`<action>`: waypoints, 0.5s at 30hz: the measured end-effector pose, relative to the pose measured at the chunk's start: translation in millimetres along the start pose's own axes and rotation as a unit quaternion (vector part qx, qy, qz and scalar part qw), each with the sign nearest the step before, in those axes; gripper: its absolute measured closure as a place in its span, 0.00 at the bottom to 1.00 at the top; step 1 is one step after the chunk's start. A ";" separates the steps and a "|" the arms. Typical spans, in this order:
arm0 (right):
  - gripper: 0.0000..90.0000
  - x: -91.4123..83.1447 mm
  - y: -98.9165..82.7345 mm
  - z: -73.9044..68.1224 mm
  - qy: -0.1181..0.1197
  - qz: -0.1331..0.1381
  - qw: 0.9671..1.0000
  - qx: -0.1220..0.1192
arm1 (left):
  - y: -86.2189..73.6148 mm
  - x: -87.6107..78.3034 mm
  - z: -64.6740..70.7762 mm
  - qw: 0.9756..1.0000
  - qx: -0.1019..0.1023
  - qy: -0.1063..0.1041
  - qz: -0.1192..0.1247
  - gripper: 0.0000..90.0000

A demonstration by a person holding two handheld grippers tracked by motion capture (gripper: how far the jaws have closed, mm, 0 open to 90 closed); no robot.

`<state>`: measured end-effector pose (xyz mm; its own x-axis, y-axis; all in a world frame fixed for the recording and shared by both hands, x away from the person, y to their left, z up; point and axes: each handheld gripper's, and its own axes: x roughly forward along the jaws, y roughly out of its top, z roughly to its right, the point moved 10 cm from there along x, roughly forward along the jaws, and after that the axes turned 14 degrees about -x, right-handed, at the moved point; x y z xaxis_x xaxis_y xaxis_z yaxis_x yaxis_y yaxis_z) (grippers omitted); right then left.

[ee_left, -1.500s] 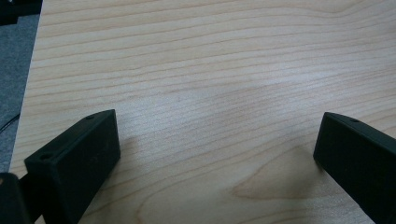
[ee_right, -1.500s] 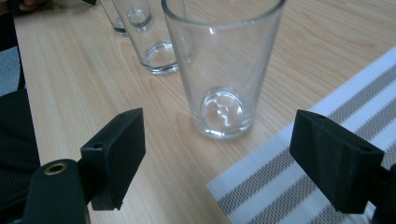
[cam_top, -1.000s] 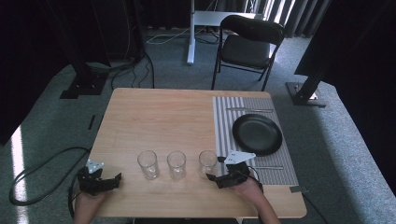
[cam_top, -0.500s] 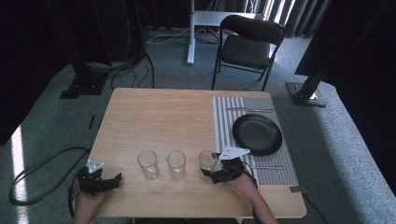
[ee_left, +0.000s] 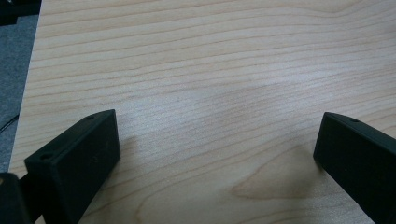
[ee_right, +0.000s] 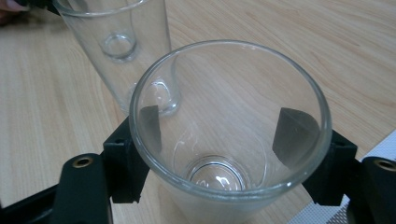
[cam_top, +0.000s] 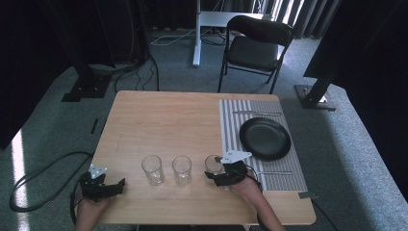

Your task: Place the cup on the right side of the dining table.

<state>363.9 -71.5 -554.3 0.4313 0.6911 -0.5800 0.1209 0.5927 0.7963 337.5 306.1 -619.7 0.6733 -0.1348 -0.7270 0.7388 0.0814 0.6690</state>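
Between the right claw's (ee_right: 231, 154) jaws now sits the rightmost glass (ee_right: 229, 135): one black jaw each side of its wall, touching or v. nearly so, seen thru the clear sides. A sec ago that claw was short of the glass, nearer the striped mat (cam_top: 231, 125); it's slid leftward across the table (cam_top: 163, 120) and the jaws now bracket it. Looks like a grip is on or abt to be, can't tell if it's squeezing yet. Glass upright, on the wood, just off the mat's edge.

Outward: middle glass (cam_top: 182, 169) just beside it, third glass (cam_top: 152, 169) further left, neither moved. Black plate (cam_top: 265, 138) on the mat w/ cutlery, untouched.

Left claw (ee_left: 215, 144) hasn't shifted: jaws wide apart, bare wood between, parked at the table's near-left corner.

My read: pickup of the right glass is the step in hand; tight gap to its neighbour is the risk.
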 end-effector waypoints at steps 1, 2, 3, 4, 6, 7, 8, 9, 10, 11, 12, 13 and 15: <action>0.32 0.1 0.5 -0.3 -0.004 -0.006 1.000 -0.001 | 0.0 0.0 0.0 1.000 0.000 0.000 0.000 0.01; 0.32 0.1 0.5 -0.3 -0.004 -0.006 1.000 -0.001 | 0.0 0.0 0.0 1.000 0.000 0.000 0.000 0.01; 0.32 0.0 0.7 -0.4 -0.005 -0.008 1.000 -0.001 | 0.0 0.0 0.0 1.000 0.000 0.000 0.000 0.01; 0.32 -0.2 0.8 -0.5 -0.005 -0.009 1.000 -0.001 | 0.0 0.0 0.0 1.000 0.000 0.000 0.000 0.01; 0.32 -0.8 1.2 -0.6 -0.006 -0.009 1.000 0.003 | 0.0 0.0 0.0 1.000 0.000 0.000 0.000 0.01; 0.32 -1.2 1.5 -0.6 -0.004 -0.008 1.000 0.005 | 0.0 0.0 0.0 1.000 0.000 0.000 0.000 0.01; 0.32 -1.9 2.4 -0.8 0.000 -0.005 1.000 0.008 | 0.0 0.0 0.0 1.000 0.000 0.000 0.000 0.01; 0.32 -2.4 3.0 -0.9 0.002 -0.004 1.000 0.010 | 0.0 0.0 0.0 1.000 0.000 0.000 0.000 0.01; 0.32 -2.9 3.7 -0.9 0.004 -0.003 1.000 0.010 | 0.0 0.0 0.0 1.000 0.000 0.000 0.000 0.01; 0.32 -3.3 3.8 -0.5 0.001 -0.007 1.000 0.008 | 0.0 0.0 0.0 1.000 0.000 0.000 0.000 0.01; 0.32 -3.2 3.8 -0.6 -0.001 -0.010 1.000 0.007 | 0.0 0.0 0.0 1.000 0.000 0.000 0.000 0.01; 0.32 -3.2 4.2 -0.6 0.000 -0.011 1.000 0.005 | 0.0 0.0 0.0 1.000 0.000 0.000 0.000 0.01; 0.32 -3.5 4.4 0.1 -0.002 -0.013 1.000 0.005 | 0.0 0.0 0.0 1.000 0.000 0.000 0.000 0.01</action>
<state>363.0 -71.3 -548.7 0.4311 0.6738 -0.6001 0.1419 0.6062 0.7826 337.5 306.1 -619.7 0.6732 -0.1350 -0.7271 0.7389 0.0816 0.6689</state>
